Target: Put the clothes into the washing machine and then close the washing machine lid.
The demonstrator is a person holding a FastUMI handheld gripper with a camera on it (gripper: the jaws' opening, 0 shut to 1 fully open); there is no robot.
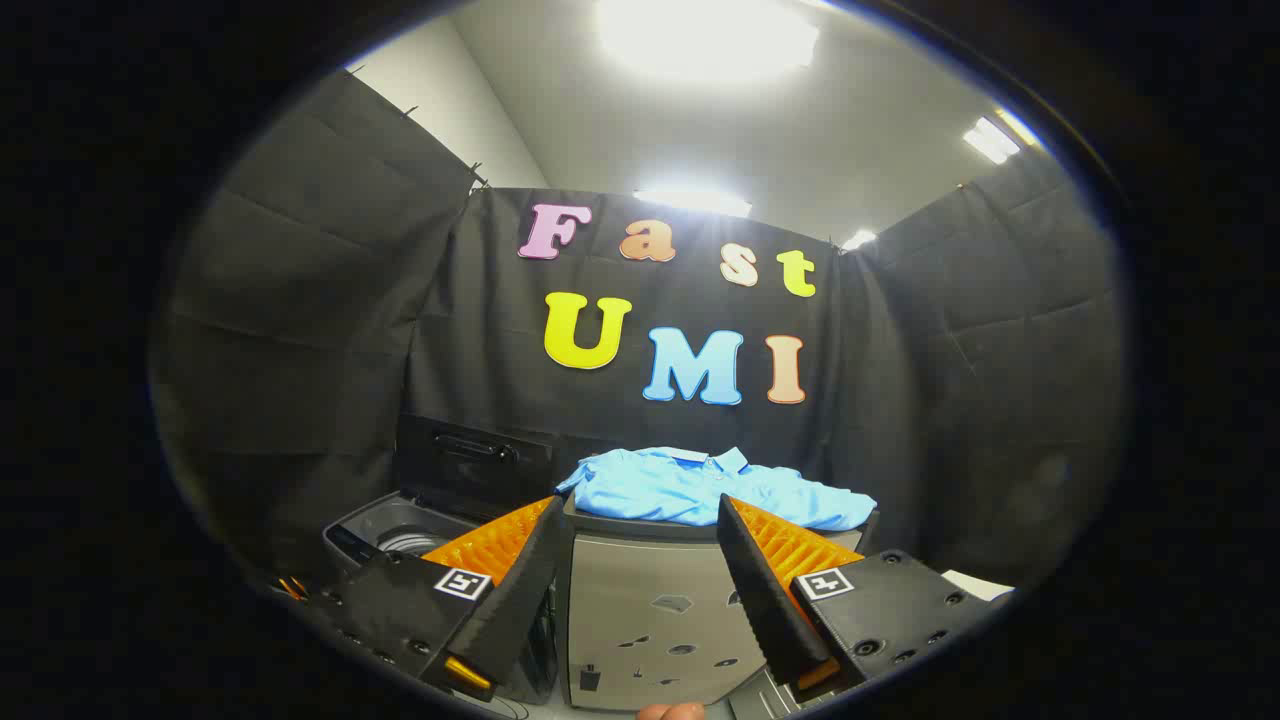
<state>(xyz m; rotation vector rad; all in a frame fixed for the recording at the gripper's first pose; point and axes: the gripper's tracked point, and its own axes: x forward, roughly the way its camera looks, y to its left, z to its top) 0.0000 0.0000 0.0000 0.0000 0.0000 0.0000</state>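
Gripper view: gripper (640, 525) fingers spread wide, released, nothing between them. Light blue shirt (700, 488) lies crumpled just beyond fingertips, centre of frame, on top of grey cabinet (650, 610). Washing machine (400, 535) sits lower left, beside cabinet, lid (470, 460) raised upright behind drum opening; left finger partly covers its near side. Fingertip of person (670, 711) at bottom centre. Black cloth wall (300, 320) behind; ceiling lights (705, 40) glare above.

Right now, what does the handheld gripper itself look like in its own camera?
The gripper has two wedge-shaped jaws standing apart, tapering forward, their inner faces covered in ridged, grid-like texture. Each sits on a black block with visible screws and a small square black-and-white tag. A fingertip of the person shows beneath them.
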